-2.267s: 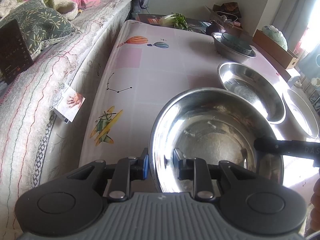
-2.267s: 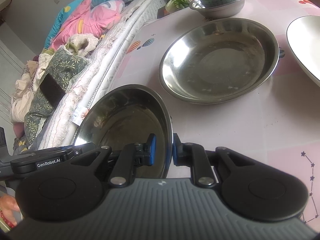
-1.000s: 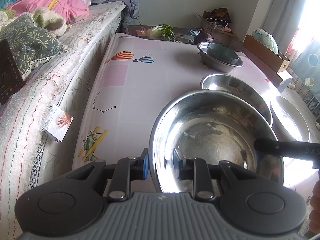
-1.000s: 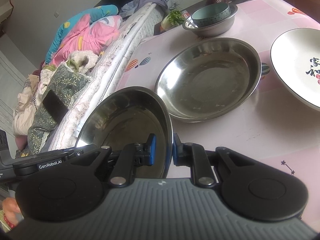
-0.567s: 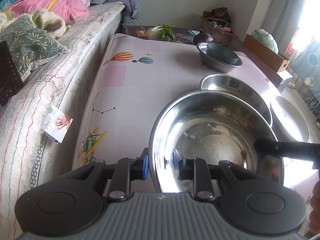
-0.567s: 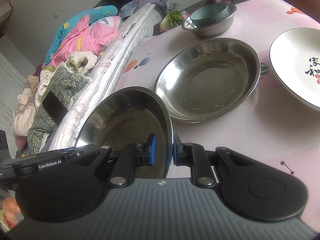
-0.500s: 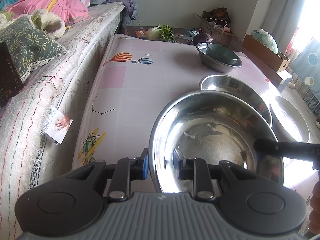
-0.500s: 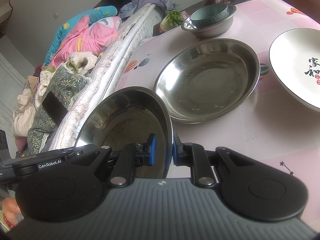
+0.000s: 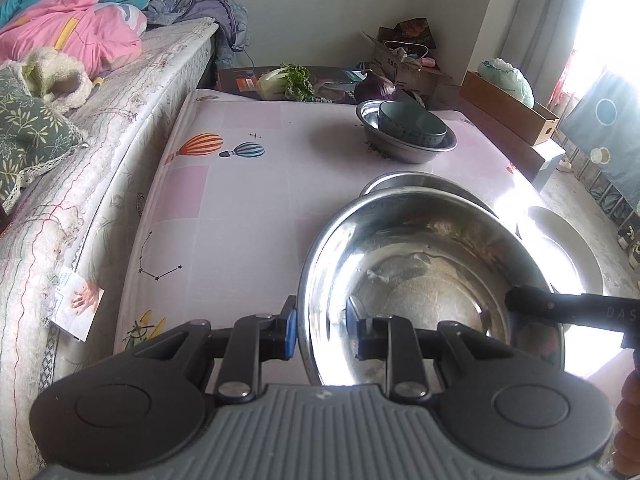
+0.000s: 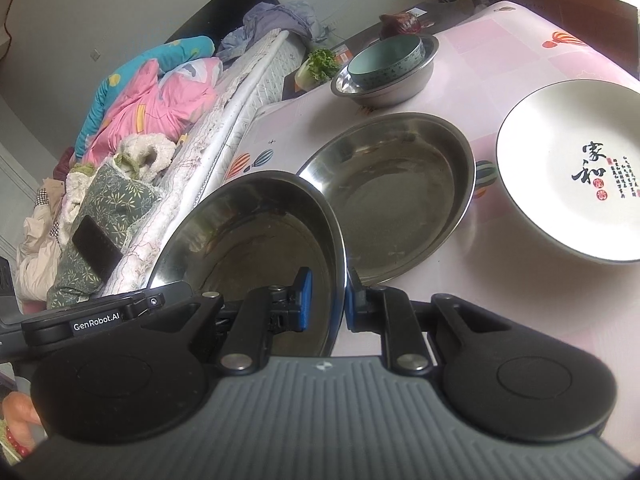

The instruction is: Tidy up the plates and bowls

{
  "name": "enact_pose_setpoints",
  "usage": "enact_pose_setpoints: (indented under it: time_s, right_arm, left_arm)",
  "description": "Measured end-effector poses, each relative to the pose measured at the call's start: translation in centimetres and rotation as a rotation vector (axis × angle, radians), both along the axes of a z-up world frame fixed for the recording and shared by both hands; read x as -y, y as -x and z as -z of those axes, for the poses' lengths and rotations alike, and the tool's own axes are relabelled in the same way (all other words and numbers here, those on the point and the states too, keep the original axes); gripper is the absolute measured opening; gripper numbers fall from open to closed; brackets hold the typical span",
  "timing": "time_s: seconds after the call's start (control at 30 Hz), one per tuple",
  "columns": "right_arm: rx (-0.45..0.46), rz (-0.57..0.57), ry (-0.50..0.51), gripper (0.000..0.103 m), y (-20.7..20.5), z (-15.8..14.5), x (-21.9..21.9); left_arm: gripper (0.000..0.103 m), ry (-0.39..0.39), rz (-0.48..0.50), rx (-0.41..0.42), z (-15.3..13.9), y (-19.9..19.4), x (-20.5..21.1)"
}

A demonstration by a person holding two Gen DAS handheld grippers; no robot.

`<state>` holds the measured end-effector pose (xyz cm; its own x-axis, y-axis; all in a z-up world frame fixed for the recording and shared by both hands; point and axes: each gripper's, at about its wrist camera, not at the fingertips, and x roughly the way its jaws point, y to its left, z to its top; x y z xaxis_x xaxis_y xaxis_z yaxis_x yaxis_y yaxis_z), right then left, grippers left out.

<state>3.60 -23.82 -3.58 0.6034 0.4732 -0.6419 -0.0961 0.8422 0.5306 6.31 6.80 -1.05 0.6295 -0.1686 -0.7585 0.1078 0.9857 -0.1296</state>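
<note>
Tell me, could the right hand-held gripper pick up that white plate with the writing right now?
Probably not yet. The right hand-held gripper is shut on the rim of the steel basin, shared with the left one. The white plate lies unobstructed.

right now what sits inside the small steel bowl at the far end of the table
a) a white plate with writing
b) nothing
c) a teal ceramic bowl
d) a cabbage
c: the teal ceramic bowl is nested in the small steel bowl, while the white plate lies apart on the table.
</note>
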Motion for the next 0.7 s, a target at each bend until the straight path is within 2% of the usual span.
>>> enact_pose_setpoints:
  time_s: [0.43, 0.7]
  right_arm:
    - [-0.015, 0.087, 0.009, 0.015, -2.8, 0.1, 4.1]
    - [-0.046, 0.115, 0.031, 0.015, -4.1, 1.0, 4.5]
  left_arm:
    - [0.025, 0.018, 0.067, -0.001, 0.1, -5.0, 3.9]
    - [0.025, 0.023, 0.086, -0.028, 1.3, -7.1, 4.7]
